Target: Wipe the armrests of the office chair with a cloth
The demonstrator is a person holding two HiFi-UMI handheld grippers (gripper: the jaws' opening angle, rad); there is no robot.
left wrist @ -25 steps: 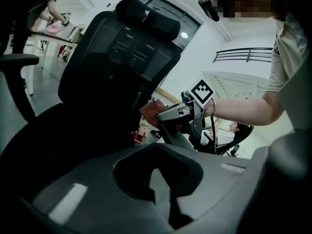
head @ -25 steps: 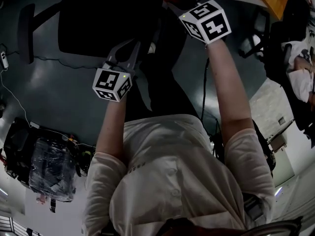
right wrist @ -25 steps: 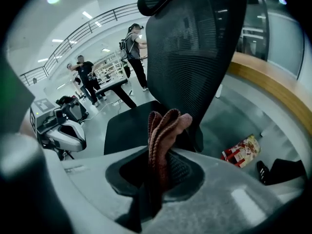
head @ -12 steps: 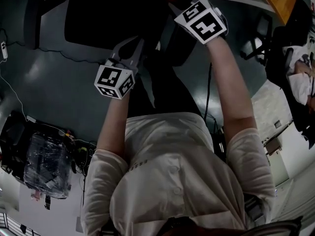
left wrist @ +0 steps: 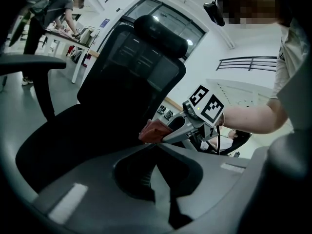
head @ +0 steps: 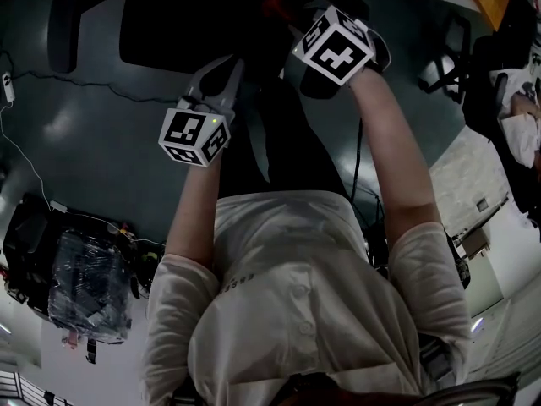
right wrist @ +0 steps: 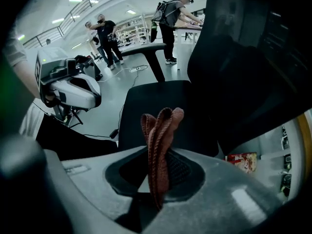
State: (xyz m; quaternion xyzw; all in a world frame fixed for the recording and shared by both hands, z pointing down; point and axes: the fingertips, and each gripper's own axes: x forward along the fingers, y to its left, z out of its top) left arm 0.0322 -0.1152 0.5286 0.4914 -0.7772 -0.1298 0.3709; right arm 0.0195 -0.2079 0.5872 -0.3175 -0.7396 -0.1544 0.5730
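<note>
Grey floor [head: 101, 150] open left of office chair [head: 186, 24]; right tongs [left wrist: 168, 130] pinching rust-red cloth [right wrist: 158, 145]; left tongs [head: 226, 66] pressed together, empty, near the seat edge.

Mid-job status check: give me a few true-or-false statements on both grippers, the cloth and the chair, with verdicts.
1. The right gripper is shut on a reddish-brown cloth. True.
2. The left gripper grips the same cloth. False: its jaws are together with nothing between them.
3. The office chair is black and has a headrest. True.
4. The cloth lies spread on the seat. False: it sticks up, folded, from the right gripper's jaws.
5. A person stands at a desk in the background. True.
</note>
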